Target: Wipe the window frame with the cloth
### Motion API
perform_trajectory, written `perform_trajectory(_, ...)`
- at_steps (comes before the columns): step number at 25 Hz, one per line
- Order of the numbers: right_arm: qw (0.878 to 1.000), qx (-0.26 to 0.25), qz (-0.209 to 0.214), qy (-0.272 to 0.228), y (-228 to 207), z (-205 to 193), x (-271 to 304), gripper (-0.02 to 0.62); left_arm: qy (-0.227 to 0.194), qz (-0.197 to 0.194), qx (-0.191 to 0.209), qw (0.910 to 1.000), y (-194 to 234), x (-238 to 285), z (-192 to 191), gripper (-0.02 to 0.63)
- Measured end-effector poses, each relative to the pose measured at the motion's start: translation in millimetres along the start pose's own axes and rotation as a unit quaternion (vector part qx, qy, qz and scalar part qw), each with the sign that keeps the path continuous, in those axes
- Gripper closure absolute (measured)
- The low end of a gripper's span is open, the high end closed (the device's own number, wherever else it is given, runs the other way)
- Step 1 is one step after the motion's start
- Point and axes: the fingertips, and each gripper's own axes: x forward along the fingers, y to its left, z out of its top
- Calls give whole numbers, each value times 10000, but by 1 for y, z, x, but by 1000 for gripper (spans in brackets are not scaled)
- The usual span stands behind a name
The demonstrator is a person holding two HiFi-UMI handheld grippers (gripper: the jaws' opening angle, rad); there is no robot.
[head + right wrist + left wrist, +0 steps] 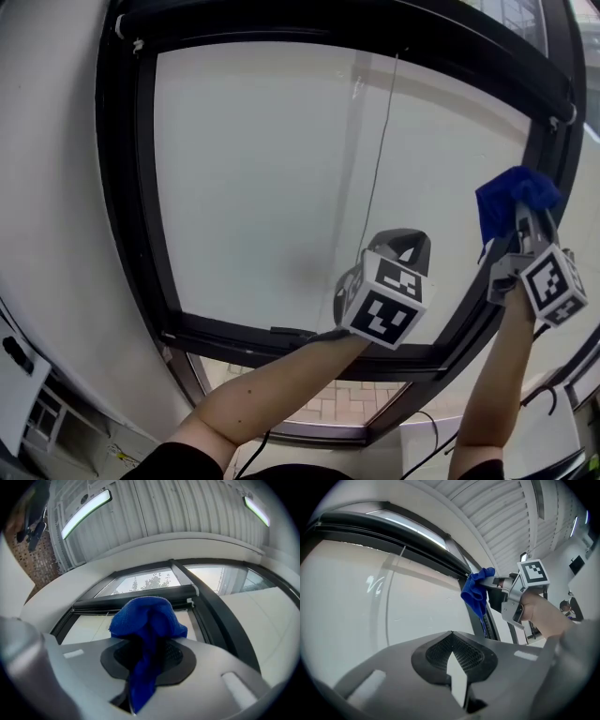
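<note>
The right gripper (522, 223) is clenched on the blue cloth (514, 195). The cloth bulges out over its jaws and one end hangs down between them. The gripper holds the cloth up at the right side of the black window frame (127, 187), in its upper part, where the cloth lies against the bar. The left gripper (401, 246) is raised in front of the white pane (272, 169), apart from the frame. Its jaws are closed together and grasp nothing. A thin cord (380, 159) hangs before the pane
</note>
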Motion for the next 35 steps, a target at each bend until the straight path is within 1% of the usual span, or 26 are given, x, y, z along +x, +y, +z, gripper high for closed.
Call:
perform_trajectory(2, 9999, -99, 107, 59, 30, -9, -10, 511, 24, -12, -105, 9999, 8, -17, -10, 612)
perform_trajectory(4, 9996, -12, 124, 237, 52, -26, -21, 511, 116, -27, -275, 9996, 16, -33, -24, 612)
perform_trajectory(8, 9973, 97, 224, 696, 95, -65, -36, 511, 236, 129, -305, 9992, 37, -70, -46, 612)
perform_trajectory(11, 9952, -123, 230, 948, 128, -89, -50, 509, 244, 225, -381, 9987, 53, -101, -57, 612)
perform_trajectory(13, 9932, -216, 338, 1091, 156, -103, -62, 509, 178, 281, -387, 9987, 66, -126, -62, 612)
perform_trajectory(17, 9865, 212, 849, 1382, 217, -130, -77, 509, 181, 543, -375, 9977, 96, -178, -82, 612)
perform_trajectory(20, 9833, 341, 936, 1521, 246, -146, -90, 509, 185, 656, -424, 9968, 111, -204, -95, 612)
perform_trajectory(23, 9786, 681, 1029, 1649, 269, -168, -108, 509, 240, 811, -302, 9960, 119, -229, -112, 612)
perform_trajectory(26, 9721, 924, 1241, 1764, 282, -186, -124, 509, 379, 930, -215, 9947, 118, -246, -135, 612)
perform_trajectory(28, 9676, 985, 1367, 1881, 286, -199, -133, 509, 552, 951, -223, 9937, 116, -254, -152, 612)
perform_trajectory(31, 9620, 1110, 1531, 1970, 288, -213, -149, 509, 742, 1090, -310, 9908, 117, -270, -173, 612)
perform_trajectory(35, 9517, 1201, 1754, 2216, 293, -232, -168, 511, 603, 1150, -416, 9907, 117, -286, -182, 612)
